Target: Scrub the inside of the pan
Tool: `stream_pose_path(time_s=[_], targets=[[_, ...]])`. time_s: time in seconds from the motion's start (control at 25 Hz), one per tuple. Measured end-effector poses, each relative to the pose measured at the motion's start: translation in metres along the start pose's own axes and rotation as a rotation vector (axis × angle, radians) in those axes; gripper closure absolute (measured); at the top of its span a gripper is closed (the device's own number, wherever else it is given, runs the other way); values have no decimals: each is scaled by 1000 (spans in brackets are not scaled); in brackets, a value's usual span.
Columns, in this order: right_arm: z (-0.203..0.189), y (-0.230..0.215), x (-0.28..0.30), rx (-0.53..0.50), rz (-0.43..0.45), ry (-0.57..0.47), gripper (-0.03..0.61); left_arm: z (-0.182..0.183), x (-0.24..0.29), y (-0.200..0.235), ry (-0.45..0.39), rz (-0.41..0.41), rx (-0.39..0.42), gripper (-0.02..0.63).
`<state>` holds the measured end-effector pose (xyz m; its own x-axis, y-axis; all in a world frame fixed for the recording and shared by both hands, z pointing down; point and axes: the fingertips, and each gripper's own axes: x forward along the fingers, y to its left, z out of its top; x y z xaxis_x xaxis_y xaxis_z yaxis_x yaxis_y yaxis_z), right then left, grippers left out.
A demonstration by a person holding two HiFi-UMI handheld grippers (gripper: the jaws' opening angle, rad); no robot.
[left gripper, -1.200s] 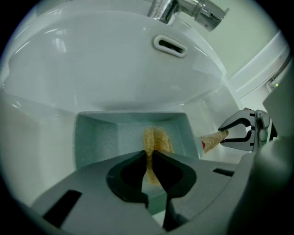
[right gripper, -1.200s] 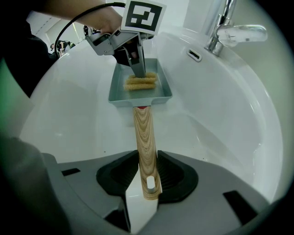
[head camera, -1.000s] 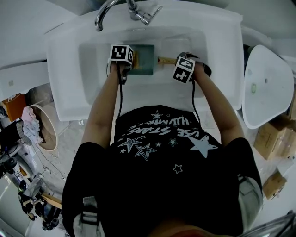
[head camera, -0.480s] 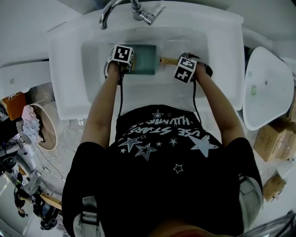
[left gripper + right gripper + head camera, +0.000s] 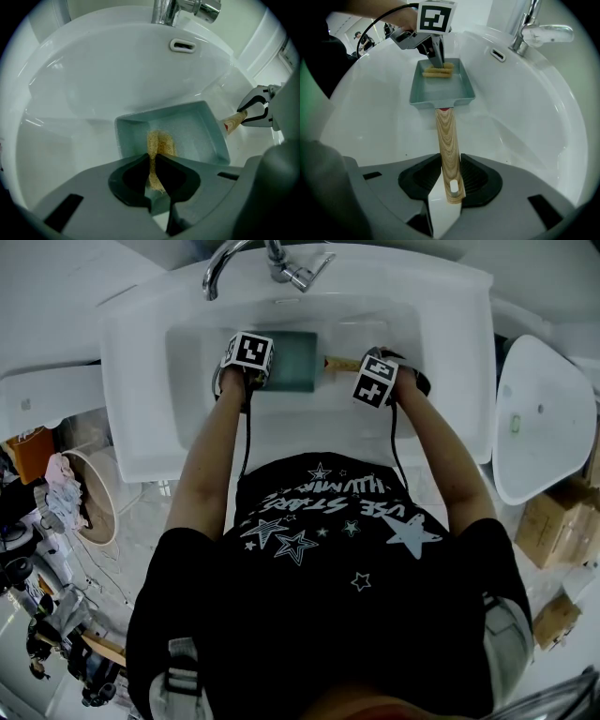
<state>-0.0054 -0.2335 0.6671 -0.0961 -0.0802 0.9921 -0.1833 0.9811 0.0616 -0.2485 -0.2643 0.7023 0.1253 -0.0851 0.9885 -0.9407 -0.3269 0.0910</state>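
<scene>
In the white sink [image 5: 131, 362], below the tap [image 5: 163, 11], we find the left gripper [image 5: 153, 164] pointing straight down into the pan [image 5: 199, 136]. Its jaws are pinched tight on a thin yellowish scrubbing pad [image 5: 160, 143], whose lower part lies against the pan floor at the end away from the handle. The pan is rectangular and grey-green, resting open side up on the bottom of the basin. Its inside looks dull and slightly speckled, though we cannot tell whether that is soap, water or residue. From its right end a pale wooden handle [image 5: 447, 136] runs out to the right gripper [image 5: 449, 185], whose jaws are clamped on the handle's far end, close to the hanging hole, bracing the pan. We judge the scrubbing step to be under way: pad on the floor, pan held. The next move, as we see it, calls for dragging the pad across the floor towards the handle side, then into the corners and up the walls. The pressure should be light enough that the thin pad does not fold or slip from the pinch. The right grip must resist the push so the pan does not slide on the smooth basin.
</scene>
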Motion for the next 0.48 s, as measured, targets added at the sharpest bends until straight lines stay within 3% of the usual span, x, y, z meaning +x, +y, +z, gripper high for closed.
stream_pose_path(time_s=[0.24, 0.48], targets=[[0, -1, 0, -7, 3, 6, 454, 10, -12, -11, -47, -42, -30, 566], [0, 1, -2, -6, 3, -1, 454, 41, -17, -58, -185, -240, -136, 568]])
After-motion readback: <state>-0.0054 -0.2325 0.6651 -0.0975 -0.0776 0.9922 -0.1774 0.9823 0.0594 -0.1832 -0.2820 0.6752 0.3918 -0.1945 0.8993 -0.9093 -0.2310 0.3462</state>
